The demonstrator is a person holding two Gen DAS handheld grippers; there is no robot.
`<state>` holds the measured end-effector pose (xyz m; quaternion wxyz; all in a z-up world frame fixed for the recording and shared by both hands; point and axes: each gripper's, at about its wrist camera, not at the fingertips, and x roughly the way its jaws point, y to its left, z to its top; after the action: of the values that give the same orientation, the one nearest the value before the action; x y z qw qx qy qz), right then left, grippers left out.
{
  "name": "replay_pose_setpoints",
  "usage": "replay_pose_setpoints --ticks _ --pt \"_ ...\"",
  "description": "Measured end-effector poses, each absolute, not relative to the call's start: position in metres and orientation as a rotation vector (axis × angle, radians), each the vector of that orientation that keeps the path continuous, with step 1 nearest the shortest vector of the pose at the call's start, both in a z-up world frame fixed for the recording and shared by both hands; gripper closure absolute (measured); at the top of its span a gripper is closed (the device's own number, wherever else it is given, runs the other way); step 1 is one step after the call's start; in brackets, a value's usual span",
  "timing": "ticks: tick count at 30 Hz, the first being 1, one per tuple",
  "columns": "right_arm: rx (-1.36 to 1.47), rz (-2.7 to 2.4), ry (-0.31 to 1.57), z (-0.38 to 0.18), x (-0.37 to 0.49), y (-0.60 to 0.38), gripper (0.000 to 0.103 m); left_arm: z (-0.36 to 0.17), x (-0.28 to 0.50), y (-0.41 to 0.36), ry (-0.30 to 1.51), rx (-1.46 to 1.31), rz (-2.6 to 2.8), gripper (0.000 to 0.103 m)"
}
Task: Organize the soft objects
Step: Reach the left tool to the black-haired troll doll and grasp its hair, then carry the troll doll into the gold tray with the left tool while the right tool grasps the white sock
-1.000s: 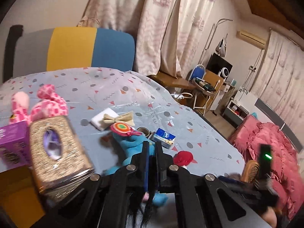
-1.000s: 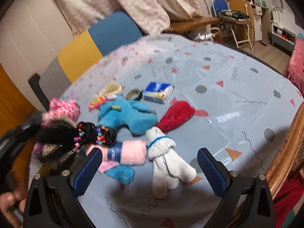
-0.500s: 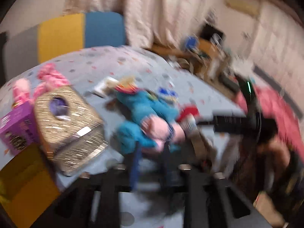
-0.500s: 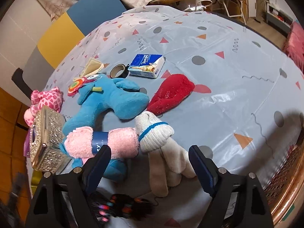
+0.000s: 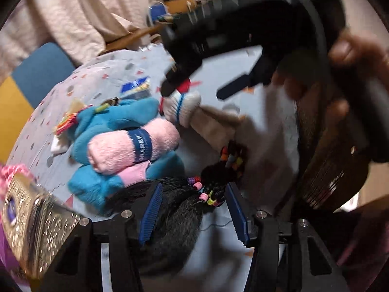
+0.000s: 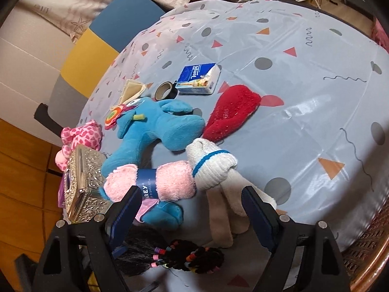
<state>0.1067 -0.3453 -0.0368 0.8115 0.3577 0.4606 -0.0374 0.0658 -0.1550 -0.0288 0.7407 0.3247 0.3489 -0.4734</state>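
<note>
Both grippers sit low over the near edge of the bench [image 6: 316,56], which has a grey-blue cloth with dots and triangles. The left gripper [image 5: 193,209] is tipped down toward the cloth with its blue fingers [image 5: 152,209] spread apart, and the black hair piece [image 5: 175,206] with coloured beads lies loose on the cloth between them, not pinched by either one. The right gripper [image 6: 192,209] is wide open too and holds nothing; it points across the bench with the pink towel [image 6: 150,182] by its left finger and the white sock [image 6: 214,168] in the gap. From the left wrist view you can see that right gripper [image 5: 194,90] from the side, up high and blurry, with the person's hand [image 5: 340,77] wrapped round its handle. The hair piece [image 6: 170,260] shows below the right fingers, right at the bench edge. Further in there's a blue plush [image 6: 158,126] under the towel, a red sock [image 6: 231,114] touching the white one, a tissue pack [image 6: 198,77], a tape roll [image 6: 165,91], a pink plush [image 6: 80,136] and a silver box [image 6: 82,185] off on the left.
</note>
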Motion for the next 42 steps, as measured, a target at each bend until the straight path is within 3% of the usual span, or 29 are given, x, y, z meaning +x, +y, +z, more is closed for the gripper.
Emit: replay_pose_setpoints --ticks 4,5,6,8,9,10,18,25,26,27,38,42 --pt "0.773 -0.066 0.983 -0.037 0.107 -0.345 0.018 -0.048 0.072 -0.163 0.819 0.750 -1.045 0.046" --pt "0.777 -0.068 0.981 -0.037 0.107 -0.345 0.018 -0.051 0.073 -0.164 0.850 0.740 -1.053 0.051" --pt "0.780 -0.070 0.979 -0.037 0.107 -0.346 0.018 -0.052 0.072 -0.163 0.875 0.722 -1.062 0.068" --pt "0.776 -0.082 0.976 -0.037 0.107 -0.347 0.018 -0.053 0.071 -0.159 0.905 0.685 -1.071 0.081" --pt "0.771 -0.094 0.976 -0.036 0.106 -0.347 0.018 -0.055 0.068 -0.155 0.911 0.674 -1.060 0.095" --pt "0.753 -0.127 0.980 -0.036 0.107 -0.347 0.018 -0.058 0.066 -0.150 0.927 0.659 -1.042 0.099" --pt "0.607 -0.282 1.109 -0.043 0.130 -0.347 0.019 -0.053 0.062 -0.122 1.026 0.359 -0.966 0.099" --pt "0.356 -0.280 1.328 -0.076 0.172 -0.321 0.057 -0.037 0.077 -0.097 1.070 0.031 -0.950 0.099" --pt "0.339 -0.294 1.342 -0.080 0.175 -0.320 0.058 -0.034 0.079 -0.089 1.075 -0.040 -0.952 0.099" --pt "0.307 -0.305 1.316 -0.077 0.178 -0.317 0.065 -0.031 0.082 -0.081 1.071 -0.089 -0.950 0.099" --pt "0.213 -0.271 1.292 -0.076 0.184 -0.305 0.065 0.046 0.082 0.054 0.836 -0.420 -0.708 0.099" --pt "0.195 -0.259 1.279 -0.078 0.183 -0.295 0.065 0.050 0.087 0.117 0.789 -0.491 -0.487 0.099"
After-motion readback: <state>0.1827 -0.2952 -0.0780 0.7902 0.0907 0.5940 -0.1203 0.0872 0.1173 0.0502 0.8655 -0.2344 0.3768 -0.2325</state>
